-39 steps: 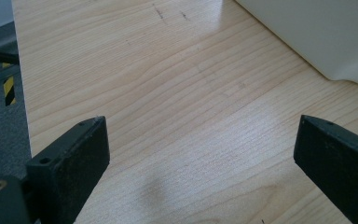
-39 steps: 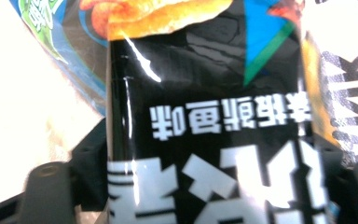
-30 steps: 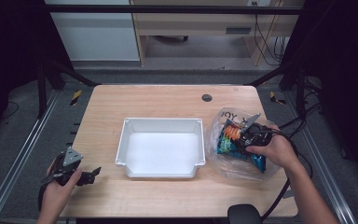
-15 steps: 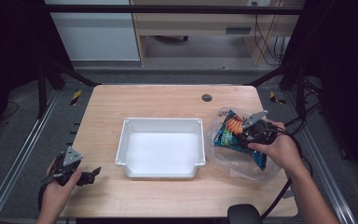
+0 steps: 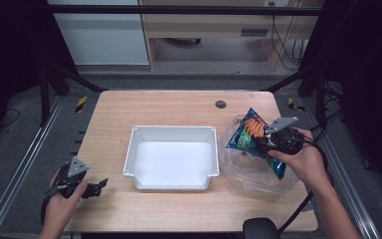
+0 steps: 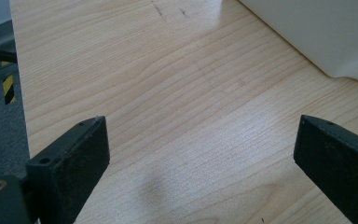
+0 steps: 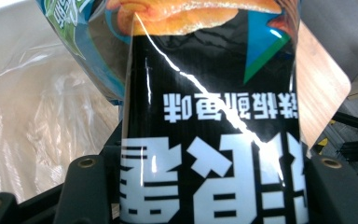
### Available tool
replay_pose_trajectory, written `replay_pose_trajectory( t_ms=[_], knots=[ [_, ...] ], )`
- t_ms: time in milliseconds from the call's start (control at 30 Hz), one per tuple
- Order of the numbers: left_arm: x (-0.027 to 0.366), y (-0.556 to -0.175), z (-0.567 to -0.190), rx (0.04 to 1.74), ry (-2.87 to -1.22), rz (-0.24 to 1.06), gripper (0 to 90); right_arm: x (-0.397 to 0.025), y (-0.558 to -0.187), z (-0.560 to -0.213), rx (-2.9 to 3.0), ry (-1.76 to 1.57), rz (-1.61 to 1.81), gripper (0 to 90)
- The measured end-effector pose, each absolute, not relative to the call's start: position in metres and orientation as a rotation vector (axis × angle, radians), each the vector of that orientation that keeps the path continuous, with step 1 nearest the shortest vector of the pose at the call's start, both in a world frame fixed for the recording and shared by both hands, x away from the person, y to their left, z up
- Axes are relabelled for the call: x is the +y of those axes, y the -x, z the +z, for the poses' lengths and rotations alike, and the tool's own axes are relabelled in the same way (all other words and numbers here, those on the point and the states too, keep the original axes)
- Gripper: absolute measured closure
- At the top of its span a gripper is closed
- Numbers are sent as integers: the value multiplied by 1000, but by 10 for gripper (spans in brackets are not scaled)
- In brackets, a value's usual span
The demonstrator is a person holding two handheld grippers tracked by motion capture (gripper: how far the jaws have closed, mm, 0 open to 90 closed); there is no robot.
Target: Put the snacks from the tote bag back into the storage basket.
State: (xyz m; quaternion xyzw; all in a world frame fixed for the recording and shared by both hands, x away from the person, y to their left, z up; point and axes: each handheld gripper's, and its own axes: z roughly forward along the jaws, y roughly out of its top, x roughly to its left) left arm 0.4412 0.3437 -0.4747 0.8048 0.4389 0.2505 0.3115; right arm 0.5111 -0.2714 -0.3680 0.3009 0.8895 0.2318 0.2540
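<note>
We find the right gripper [image 5: 266,142] clamping a light, crinkly, crushable snack bag [image 5: 248,133] mid-body; left gripper [image 5: 93,188] jaws open, idle.

My left claw [image 5: 95,187] sits low by the near-left table [image 5: 179,104] corner, jaws spread wide, nothing between them. My right claw [image 5: 263,143] is up off the table, arm reaching forward, jaws clamped on something.

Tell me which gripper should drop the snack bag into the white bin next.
Right. The right gripper is shut on the snack bag, raised above the clear plastic bag just beside the white bin. The left gripper sits open and empty near the table's front left corner.
</note>
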Motion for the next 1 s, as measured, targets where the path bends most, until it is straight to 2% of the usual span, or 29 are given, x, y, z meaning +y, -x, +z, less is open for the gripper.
replay_pose_trajectory(
  t_ms=[1000],
  knots=[
    [345, -441, -474, 1165, -2119, 665, 30, -264, -494, -337, 2308, -770, 722, 419]
  ],
)
